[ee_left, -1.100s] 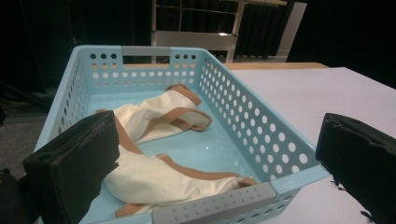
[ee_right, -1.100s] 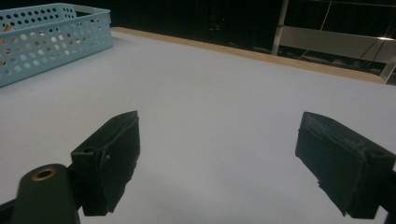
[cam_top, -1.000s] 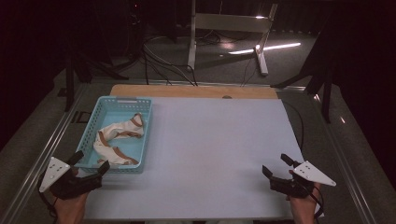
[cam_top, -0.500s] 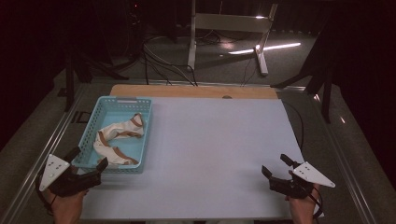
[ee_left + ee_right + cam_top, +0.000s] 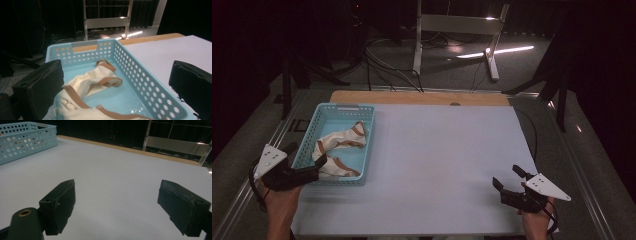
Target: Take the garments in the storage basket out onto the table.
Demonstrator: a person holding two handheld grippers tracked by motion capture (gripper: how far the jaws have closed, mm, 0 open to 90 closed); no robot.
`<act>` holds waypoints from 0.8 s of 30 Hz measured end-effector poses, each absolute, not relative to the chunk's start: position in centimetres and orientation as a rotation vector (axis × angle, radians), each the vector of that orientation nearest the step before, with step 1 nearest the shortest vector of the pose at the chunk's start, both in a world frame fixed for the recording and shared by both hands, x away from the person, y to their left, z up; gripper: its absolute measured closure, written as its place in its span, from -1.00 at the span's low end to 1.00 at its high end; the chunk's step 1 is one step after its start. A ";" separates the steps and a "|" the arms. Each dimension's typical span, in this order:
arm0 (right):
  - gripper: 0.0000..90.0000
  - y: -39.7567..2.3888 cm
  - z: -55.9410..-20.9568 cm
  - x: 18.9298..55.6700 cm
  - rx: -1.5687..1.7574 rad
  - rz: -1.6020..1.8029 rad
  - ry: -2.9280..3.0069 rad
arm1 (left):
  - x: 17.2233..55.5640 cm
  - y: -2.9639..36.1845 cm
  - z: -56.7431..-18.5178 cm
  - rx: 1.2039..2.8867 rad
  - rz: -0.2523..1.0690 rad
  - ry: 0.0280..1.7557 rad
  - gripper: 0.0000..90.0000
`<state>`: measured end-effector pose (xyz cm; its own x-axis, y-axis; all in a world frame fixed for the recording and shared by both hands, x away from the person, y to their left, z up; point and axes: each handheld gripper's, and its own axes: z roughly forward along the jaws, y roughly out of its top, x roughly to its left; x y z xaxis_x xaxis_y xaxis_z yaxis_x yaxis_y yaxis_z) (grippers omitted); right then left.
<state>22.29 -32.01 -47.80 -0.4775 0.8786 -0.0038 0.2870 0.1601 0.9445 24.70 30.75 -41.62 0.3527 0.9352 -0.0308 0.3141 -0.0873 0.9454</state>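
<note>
A light blue perforated basket (image 5: 344, 107) stands at the table's left, holding cream cloth items with brown trim (image 5: 343, 141). My left gripper (image 5: 305, 157) is open at the basket's near left corner, its jaws spread over the near rim. In the left gripper view the basket (image 5: 140, 75) and the cloth (image 5: 87, 83) lie just ahead of the open left gripper (image 5: 117, 72), which holds nothing. My right gripper (image 5: 506, 176) hovers open near the table's front right edge. The right gripper (image 5: 117, 191) has bare table between its jaws, and the basket (image 5: 25, 137) sits far off at the upper left.
The white table top (image 5: 442, 150) spreads wide between the two grippers, with a wooden strip (image 5: 412, 97) along its far edge. Beyond it, a metal stand (image 5: 452, 30) and cables rest on the dark floor.
My left gripper has moved forward to the basket's near corner. The right gripper has barely shifted.
</note>
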 end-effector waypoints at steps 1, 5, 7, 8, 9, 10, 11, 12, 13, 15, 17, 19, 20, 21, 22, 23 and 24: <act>-0.67 -32.0 -47.8 22.3 1.105 1.321 1.863 | 25.2 30.7 -41.4 1.629 0.780 1.145 -0.99; -0.67 -32.0 -47.7 22.3 1.104 1.322 1.861 | 26.5 30.8 -41.1 1.647 0.784 1.145 -0.99; -0.67 -32.0 -47.8 22.3 1.102 1.317 1.861 | 27.0 30.8 -41.0 1.655 0.782 1.150 -0.99; -0.67 -32.0 -47.8 22.3 1.102 1.317 1.861 | 27.0 30.8 -41.0 1.655 0.782 1.150 -0.99; -0.67 -32.0 -47.8 22.2 1.101 1.314 1.862 | 27.4 30.9 -41.0 1.664 0.785 1.151 -0.99; -0.67 -32.0 -47.8 22.2 1.101 1.314 1.862 | 27.4 30.9 -41.0 1.664 0.785 1.151 -0.99; -0.67 -32.1 -47.8 22.2 1.099 1.314 1.861 | 27.4 30.9 -41.0 1.664 0.785 1.151 -0.99; -0.67 -32.1 -47.8 22.2 1.099 1.314 1.861 | 27.8 30.9 -41.1 1.661 0.783 1.157 -0.99; -0.67 -32.1 -47.7 22.2 1.097 1.316 1.860 | 27.9 31.0 -41.2 1.663 0.784 1.159 -0.99; -0.67 -32.1 -47.7 22.2 1.094 1.318 1.859 | 28.2 31.1 -41.4 1.666 0.778 1.165 -0.99; -0.67 -32.1 -47.7 22.2 1.095 1.317 1.859 | 28.6 31.2 -41.5 1.672 0.779 1.167 -0.99; -0.66 -32.0 -47.7 22.2 1.097 1.316 1.860 | 28.9 31.3 -41.7 1.674 0.777 1.174 -0.99; -0.66 -32.0 -47.7 22.2 1.097 1.317 1.861 | 29.1 31.4 -41.8 1.675 0.773 1.181 -0.99; -0.66 -32.0 -47.7 22.2 1.097 1.316 1.861 | 29.3 31.4 -41.8 1.680 0.768 1.188 -0.99; -0.66 -32.0 -47.7 22.2 1.096 1.315 1.860 | 29.5 31.4 -41.9 1.689 0.765 1.192 -0.99; -0.66 -32.0 -47.7 22.1 1.094 1.316 1.859 | 29.7 31.4 -41.9 1.693 0.762 1.194 -0.99; -0.66 -32.1 -47.7 22.1 1.094 1.317 1.858 | 29.9 31.4 -42.0 1.699 0.765 1.194 -0.99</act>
<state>22.14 -32.05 -47.67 -0.4764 0.8791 -0.0140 0.2777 0.1655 0.9463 29.93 31.42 -41.99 0.3439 0.9390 -0.0079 0.3856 -0.1336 0.9129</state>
